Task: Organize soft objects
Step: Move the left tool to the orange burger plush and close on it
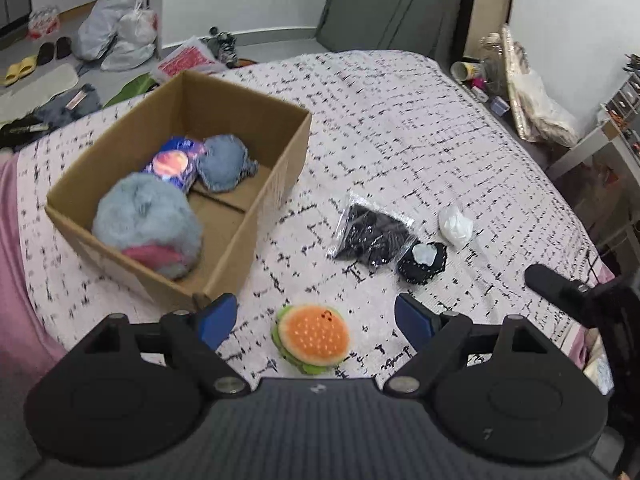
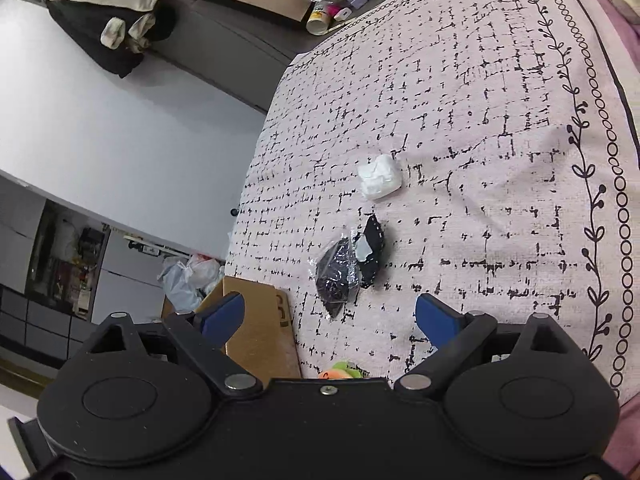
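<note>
A plush hamburger (image 1: 311,338) lies on the patterned bedspread (image 1: 400,120), right between the fingers of my open, empty left gripper (image 1: 316,318). An open cardboard box (image 1: 256,200) at the left holds a fluffy blue ball (image 1: 146,224), a denim pouch (image 1: 225,162) and a purple packet (image 1: 174,164). A black item in clear wrap (image 1: 370,232), a black pouch (image 1: 423,262) and a white wad (image 1: 455,222) lie to the right. My right gripper (image 2: 330,316) is open and empty above the bed, with the wrapped black item (image 2: 336,276), black pouch (image 2: 372,252) and white wad (image 2: 378,176) ahead of it.
The box's corner (image 2: 256,320) shows at the right gripper's left finger. The hamburger's edge (image 2: 340,372) peeks out under the gripper body. The right gripper's handle (image 1: 560,288) shows at the bed's right edge. Bags (image 1: 116,36) and shoes lie on the floor beyond the bed.
</note>
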{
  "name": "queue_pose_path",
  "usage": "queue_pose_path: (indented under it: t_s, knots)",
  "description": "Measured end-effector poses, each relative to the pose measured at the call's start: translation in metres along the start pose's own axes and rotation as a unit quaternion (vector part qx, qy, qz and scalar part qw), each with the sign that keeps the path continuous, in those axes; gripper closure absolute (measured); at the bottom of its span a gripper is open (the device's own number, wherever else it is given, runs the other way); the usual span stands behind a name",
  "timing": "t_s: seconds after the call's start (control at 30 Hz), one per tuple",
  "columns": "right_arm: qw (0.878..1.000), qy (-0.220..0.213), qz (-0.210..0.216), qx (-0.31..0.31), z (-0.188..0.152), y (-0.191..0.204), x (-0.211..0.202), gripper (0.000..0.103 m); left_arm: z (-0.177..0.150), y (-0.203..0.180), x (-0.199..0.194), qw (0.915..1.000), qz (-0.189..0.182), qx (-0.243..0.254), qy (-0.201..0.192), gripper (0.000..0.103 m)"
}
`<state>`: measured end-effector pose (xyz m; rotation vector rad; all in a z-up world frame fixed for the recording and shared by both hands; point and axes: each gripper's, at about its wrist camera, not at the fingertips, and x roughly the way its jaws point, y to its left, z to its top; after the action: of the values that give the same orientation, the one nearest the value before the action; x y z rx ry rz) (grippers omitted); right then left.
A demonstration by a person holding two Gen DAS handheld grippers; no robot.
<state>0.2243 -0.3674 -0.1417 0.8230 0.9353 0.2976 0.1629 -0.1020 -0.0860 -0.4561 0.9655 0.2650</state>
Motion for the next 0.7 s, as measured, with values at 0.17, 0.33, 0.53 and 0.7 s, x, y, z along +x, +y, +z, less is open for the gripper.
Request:
queue_pose_path:
  t_s: [0.17,0.33,0.53,0.7]
  knots:
    - [1.000,0.004,0.007,0.009,0.003,-0.007,0.004,0.017,-0.011,-0.009,0.015,0.9998,0.017,-0.007,0.002,0.018]
    - [1.000,0.011,0.008,0.014,0.005,-0.013,0.011,0.019,-0.021,-0.012,0.034,0.9993,0.024,-0.024,0.017,0.018]
    - [0.999,0.018,0.004,0.029,0.009,-0.023,0.022,0.022,-0.030,-0.010,0.059,0.9979,0.037,-0.040,0.036,0.018]
    - [0.999,0.022,0.009,0.029,0.013,-0.028,0.028,0.023,-0.031,-0.008,0.073,0.9977,0.036,-0.048,0.033,0.025]
